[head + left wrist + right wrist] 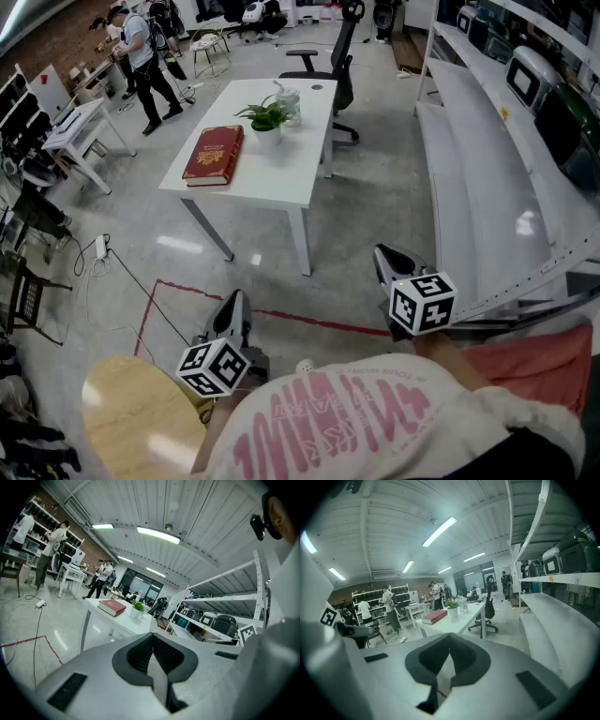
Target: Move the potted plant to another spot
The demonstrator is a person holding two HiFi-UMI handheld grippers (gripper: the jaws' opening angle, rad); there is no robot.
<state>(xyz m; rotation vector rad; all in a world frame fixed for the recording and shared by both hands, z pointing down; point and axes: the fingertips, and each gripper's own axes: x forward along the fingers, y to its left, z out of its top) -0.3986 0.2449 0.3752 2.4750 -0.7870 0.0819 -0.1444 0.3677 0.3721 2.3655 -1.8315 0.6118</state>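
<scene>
At the bottom of the frame, the left gripper and right gripper are both clenched, empty; the potted plant stands on the white table at upper centre.

**One High Camera, Two Low**

The head view looks steeply down, from well back, at the white surface. The gripper views sight along the left tongs and right tongs, low and far off. All three share that surface.
</scene>
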